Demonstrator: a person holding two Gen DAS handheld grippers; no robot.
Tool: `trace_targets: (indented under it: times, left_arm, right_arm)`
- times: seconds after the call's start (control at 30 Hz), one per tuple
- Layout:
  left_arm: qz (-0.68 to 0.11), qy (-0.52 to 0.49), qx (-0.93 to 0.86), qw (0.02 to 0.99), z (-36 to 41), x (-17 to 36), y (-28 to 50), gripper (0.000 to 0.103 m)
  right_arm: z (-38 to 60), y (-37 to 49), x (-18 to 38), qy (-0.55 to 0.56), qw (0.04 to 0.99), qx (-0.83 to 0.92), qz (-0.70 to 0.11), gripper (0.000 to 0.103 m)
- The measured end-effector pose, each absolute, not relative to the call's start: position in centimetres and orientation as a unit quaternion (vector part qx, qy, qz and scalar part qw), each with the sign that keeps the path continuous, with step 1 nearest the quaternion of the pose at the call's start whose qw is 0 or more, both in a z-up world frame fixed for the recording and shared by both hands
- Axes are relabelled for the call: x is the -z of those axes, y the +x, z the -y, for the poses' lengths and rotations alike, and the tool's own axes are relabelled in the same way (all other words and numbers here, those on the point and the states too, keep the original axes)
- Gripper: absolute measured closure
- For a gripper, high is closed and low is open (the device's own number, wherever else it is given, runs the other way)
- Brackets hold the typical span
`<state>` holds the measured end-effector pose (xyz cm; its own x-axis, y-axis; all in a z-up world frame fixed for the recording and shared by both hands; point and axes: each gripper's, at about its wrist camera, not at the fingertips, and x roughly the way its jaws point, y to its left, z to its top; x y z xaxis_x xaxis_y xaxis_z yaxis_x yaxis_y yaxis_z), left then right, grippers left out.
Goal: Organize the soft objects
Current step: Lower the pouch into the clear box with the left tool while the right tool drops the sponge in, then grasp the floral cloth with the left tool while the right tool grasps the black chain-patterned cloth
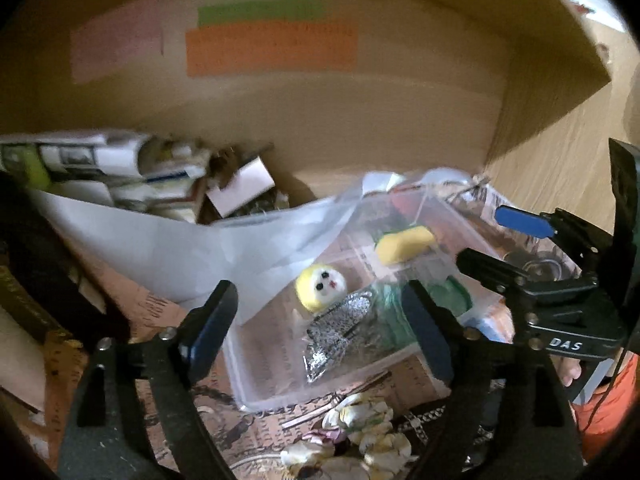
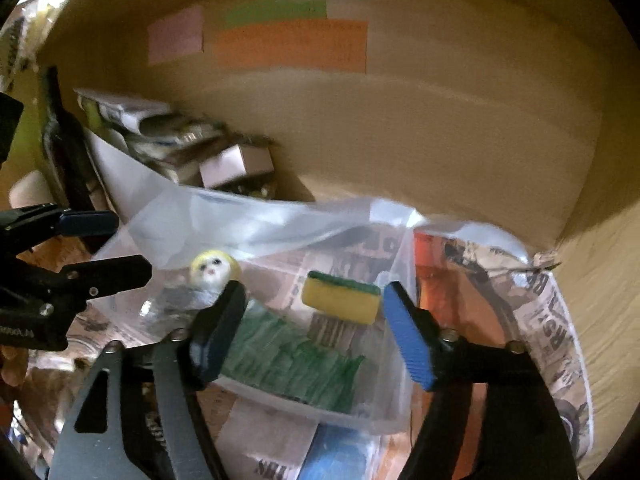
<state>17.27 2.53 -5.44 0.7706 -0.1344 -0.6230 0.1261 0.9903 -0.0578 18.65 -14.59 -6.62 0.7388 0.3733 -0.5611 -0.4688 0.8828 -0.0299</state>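
A clear plastic box [image 1: 280, 384] [image 2: 384, 412] stands on newspaper. In it lie a small doll with a yellow-haired white head [image 1: 322, 286] [image 2: 214, 268] and silver dress, a yellow sponge with a green top [image 1: 404, 244] [image 2: 342, 298], and a green ridged cloth [image 2: 292, 360] [image 1: 394, 320]. My left gripper [image 1: 320, 328] is open and empty above the doll; it also shows at the left of the right wrist view [image 2: 116, 246]. My right gripper [image 2: 316, 332] is open and empty above the green cloth and sponge; it shows at the right of the left wrist view [image 1: 486, 240].
A brown cardboard wall with pink, green and orange labels [image 1: 272, 46] [image 2: 292, 44] stands behind. A clear plastic bag [image 1: 256, 240] [image 2: 256, 224] drapes over the box's far side. Folded papers and a small box [image 1: 244, 186] pile at back left. Cream fabric flowers [image 1: 368, 432] lie in front.
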Motion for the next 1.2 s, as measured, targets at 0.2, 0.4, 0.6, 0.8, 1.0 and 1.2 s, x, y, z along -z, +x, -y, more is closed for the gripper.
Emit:
trace_targets:
  times: [0.2,0.4,0.6,0.8,1.0,1.2]
  left_arm:
    - [-0.297,0.005,0.063,0.953,-2.9,3.8,13.9,0.007]
    - [-0.307,0.008,0.066,0.949,-3.0,4.8,11.9,0.004]
    - [-0.361,0.006,0.073,0.929,-2.7,8.5,12.1,0.004]
    - [-0.413,0.002,0.082,0.907,-2.1,12.4,12.6,0.004]
    - [-0.429,-0.030,0.086,0.899,-2.9,13.9,12.7,0.009]
    - [-0.451,-0.047,0.094,0.886,-3.4,14.9,13.5,0.038]
  right_arm:
    - [15.2,15.4,4.7,-0.096,0.936,-0.239,-0.240,0.020]
    - [15.4,13.0,5.0,-0.091,0.931,-0.260,-0.238,0.020]
    - [15.2,11.7,7.4,-0.088,0.919,-0.271,-0.271,0.020]
    - [14.7,11.6,10.9,-0.083,0.894,-0.287,-0.334,0.020]
    - [14.3,11.1,12.9,-0.091,0.872,-0.303,-0.373,0.021]
    - [14.3,11.6,14.2,-0.082,0.849,-0.325,-0.408,0.060]
